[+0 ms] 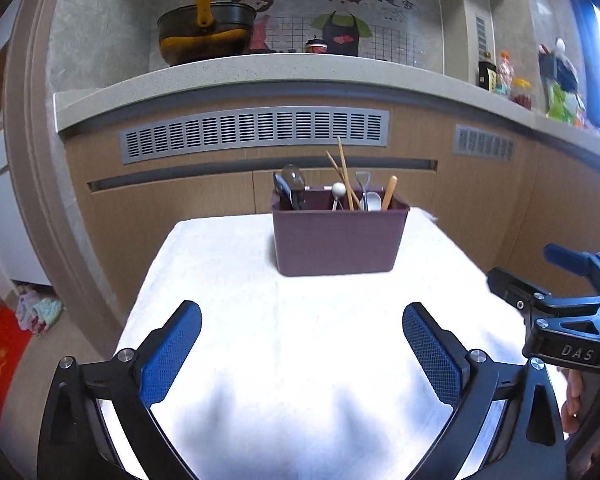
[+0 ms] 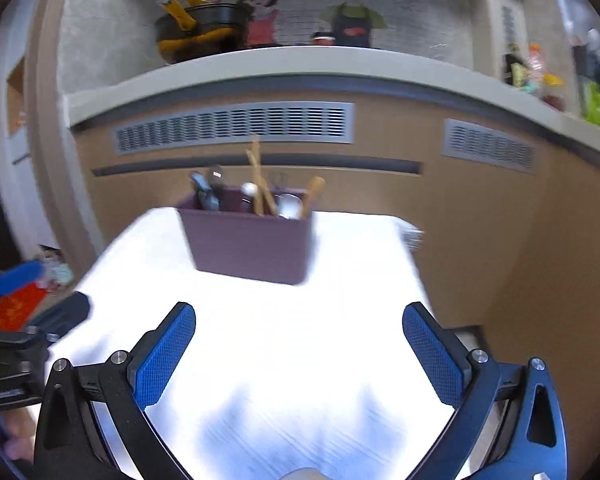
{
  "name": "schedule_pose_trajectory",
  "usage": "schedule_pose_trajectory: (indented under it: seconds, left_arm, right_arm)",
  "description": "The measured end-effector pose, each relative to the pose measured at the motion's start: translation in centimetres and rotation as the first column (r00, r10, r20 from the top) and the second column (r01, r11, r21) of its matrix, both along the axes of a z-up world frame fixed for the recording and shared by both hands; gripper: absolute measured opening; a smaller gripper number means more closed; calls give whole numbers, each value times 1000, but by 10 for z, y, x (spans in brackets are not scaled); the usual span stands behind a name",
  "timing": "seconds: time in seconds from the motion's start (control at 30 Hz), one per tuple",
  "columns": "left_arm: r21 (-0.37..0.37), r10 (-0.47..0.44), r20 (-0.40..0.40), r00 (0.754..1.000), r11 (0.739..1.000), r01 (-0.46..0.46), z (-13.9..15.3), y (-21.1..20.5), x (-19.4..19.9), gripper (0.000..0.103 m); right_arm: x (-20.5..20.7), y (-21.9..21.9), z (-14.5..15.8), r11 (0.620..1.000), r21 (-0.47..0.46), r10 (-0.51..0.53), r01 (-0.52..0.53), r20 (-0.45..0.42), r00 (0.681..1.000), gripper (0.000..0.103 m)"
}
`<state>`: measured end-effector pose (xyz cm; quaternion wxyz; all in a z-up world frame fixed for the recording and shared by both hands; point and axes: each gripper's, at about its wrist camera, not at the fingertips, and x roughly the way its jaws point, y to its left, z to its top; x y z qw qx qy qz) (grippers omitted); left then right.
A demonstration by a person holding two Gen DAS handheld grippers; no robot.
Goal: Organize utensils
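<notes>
Left claw (image 1: 302, 354): wide, empty.
Right claw (image 2: 299, 354): wide, empty.
Holder (image 1: 337, 240): straight ahead of both claws, well apart.
Utensils (image 1: 346, 188): upright inside holder.
Nearer: cannot tell.

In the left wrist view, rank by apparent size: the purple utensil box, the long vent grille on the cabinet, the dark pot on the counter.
1. vent grille, widest.
2. purple utensil box.
3. dark pot, though it sits farthest away, so its true size is unsure.

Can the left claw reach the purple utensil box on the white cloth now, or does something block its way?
Probably yes. The left claw is open and empty, and only bare white cloth lies between it and the purple utensil box. The right claw stays off to the side.
</notes>
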<state>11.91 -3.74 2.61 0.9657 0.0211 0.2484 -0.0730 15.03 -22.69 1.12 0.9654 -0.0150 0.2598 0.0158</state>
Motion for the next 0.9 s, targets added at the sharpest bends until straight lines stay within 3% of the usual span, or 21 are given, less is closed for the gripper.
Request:
schedule_pose_trajectory:
  seconds: [0.07,0.17,0.33,0.9]
  left_arm:
    - [-23,6,-8,1000,1000,-6,-2,1,-7,100]
    - [-63,-4,-25,1000,998,2,-2,2,-12,101]
    - [-23,5,-1,1000,1000,-6,2,-5,-17,101]
    - [-19,0,-13,1000,1000,0,3,-5,-19,101]
  right_arm:
    - [-14,-1,-3,998,-32,-60,61,28,998,103]
    - [-28,-7,-6,997,-10,-75,75,26,997,103]
    - [-36,-14,-6,997,18,-79,79,12,997,103]
    - [-39,-13,-1,998,1,-60,60,28,998,103]
